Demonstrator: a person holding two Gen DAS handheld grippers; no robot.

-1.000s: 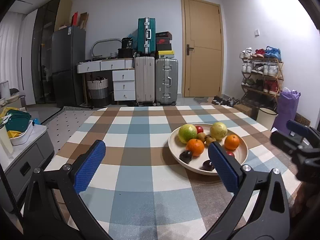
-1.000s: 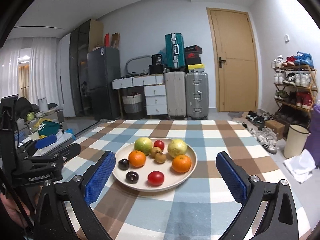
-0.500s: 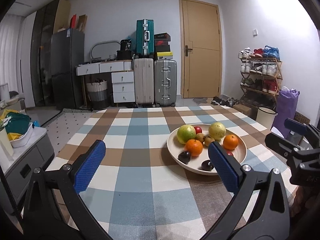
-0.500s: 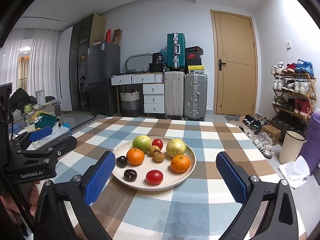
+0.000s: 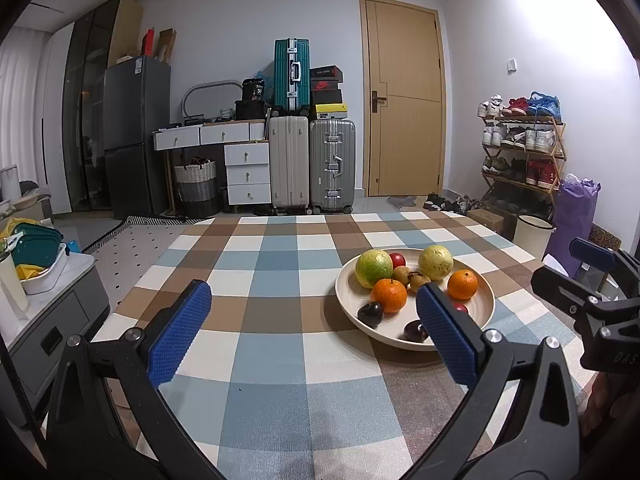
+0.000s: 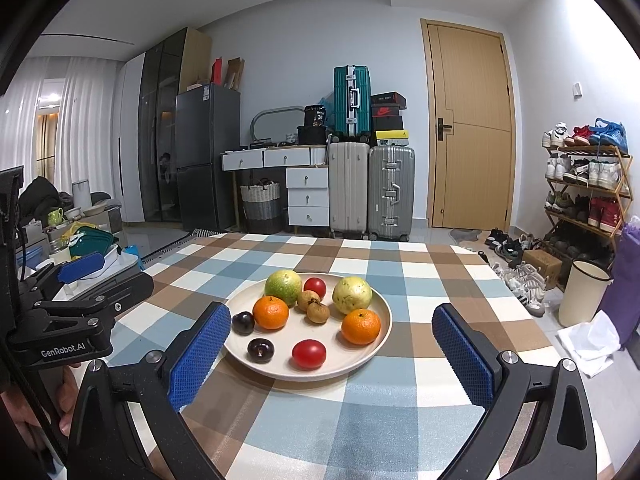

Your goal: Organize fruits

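Note:
A cream plate (image 6: 372, 356) (image 5: 486, 312) sits on the checked tablecloth (image 6: 400, 280). It holds a green guava (image 6: 283, 287), a yellow guava (image 6: 352, 294), two oranges (image 6: 271, 312) (image 6: 361, 326), two tomatoes (image 6: 308, 354) (image 6: 315, 287), two dark plums (image 6: 260, 350) (image 6: 243, 322) and two brown fruits (image 6: 318, 312). My right gripper (image 6: 330, 354) hangs open just in front of the plate, nothing between its blue pads. My left gripper (image 5: 312, 332) is open too, to the plate's left, its right pad (image 5: 446, 332) hiding part of the plate.
Beyond the table stand suitcases (image 6: 370, 190), white drawers (image 6: 308, 196), a fridge (image 6: 206, 156) and a door (image 6: 468, 128). A shoe rack (image 6: 588, 196), a white bin (image 6: 582, 300) and a purple bag (image 5: 572, 224) are at the right. A low cabinet with containers (image 5: 36, 252) is at the left.
Both grippers have lowered and tilted slightly, so the plate sits a little higher and nearer in each view. Both stay open and the fruit has not moved.

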